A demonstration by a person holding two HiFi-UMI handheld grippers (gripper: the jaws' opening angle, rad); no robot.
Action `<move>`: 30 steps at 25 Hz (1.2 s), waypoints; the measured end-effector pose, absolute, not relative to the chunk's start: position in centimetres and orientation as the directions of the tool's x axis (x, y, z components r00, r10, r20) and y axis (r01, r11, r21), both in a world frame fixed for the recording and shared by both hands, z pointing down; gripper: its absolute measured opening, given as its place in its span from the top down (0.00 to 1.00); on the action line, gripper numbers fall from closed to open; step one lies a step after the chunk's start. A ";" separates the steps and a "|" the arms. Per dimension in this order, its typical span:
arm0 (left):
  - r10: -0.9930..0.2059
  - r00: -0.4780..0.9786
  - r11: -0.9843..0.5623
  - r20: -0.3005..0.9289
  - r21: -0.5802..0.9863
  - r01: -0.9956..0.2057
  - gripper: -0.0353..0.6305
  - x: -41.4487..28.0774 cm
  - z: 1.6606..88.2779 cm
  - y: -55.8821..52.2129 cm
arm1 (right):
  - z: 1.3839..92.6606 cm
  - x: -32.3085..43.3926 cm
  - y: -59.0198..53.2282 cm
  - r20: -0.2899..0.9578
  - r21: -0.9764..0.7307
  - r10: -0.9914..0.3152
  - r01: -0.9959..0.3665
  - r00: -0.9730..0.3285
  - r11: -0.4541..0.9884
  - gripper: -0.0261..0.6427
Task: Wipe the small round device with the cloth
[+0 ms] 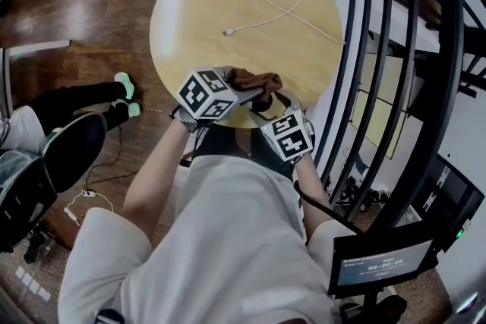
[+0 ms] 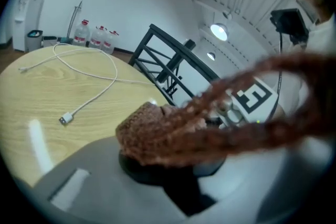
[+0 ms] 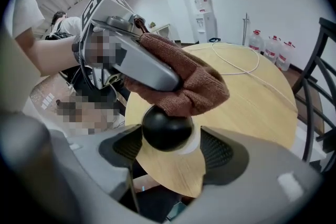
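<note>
Now cloth [image 3: 181, 78] in left gripper [image 1: 239, 92] touches device [image 3: 167, 127] in right gripper [image 3: 170, 147].

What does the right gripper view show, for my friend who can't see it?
The right gripper holds a small black round device between its jaws. The left gripper presses a brown cloth onto its top, with a round wooden table and a white cable behind.

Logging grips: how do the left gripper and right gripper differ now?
The left gripper is shut on the brown cloth; the right gripper is shut on the small black round device. The left gripper's cloth rests against the device that the right gripper holds. Both sit at the round table's near edge.
</note>
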State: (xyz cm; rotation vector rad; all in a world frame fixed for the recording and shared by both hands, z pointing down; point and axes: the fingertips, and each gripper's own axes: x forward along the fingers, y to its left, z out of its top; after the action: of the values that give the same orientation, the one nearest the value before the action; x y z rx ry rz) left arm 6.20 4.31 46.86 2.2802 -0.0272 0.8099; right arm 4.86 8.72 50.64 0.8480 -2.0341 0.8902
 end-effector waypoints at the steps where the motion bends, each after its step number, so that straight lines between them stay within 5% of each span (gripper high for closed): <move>1: 0.206 0.797 -0.757 0.567 0.609 -0.237 0.82 6.3 46.9 4.2 | 50.6 4.9 8.7 0.820 -0.311 -0.269 -0.788 -0.505 0.531 0.44; 30: 0.184 0.708 -0.726 0.682 0.580 -0.370 0.82 6.0 53.6 1.9 | 49.4 4.8 9.3 0.794 -0.344 -0.317 -0.813 -0.519 0.470 0.44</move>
State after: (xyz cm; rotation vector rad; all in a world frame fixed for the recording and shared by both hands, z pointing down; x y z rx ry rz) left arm 5.98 1.92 53.60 2.1808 -0.1410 0.9714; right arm 4.78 9.26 49.39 0.9338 -2.0591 0.9652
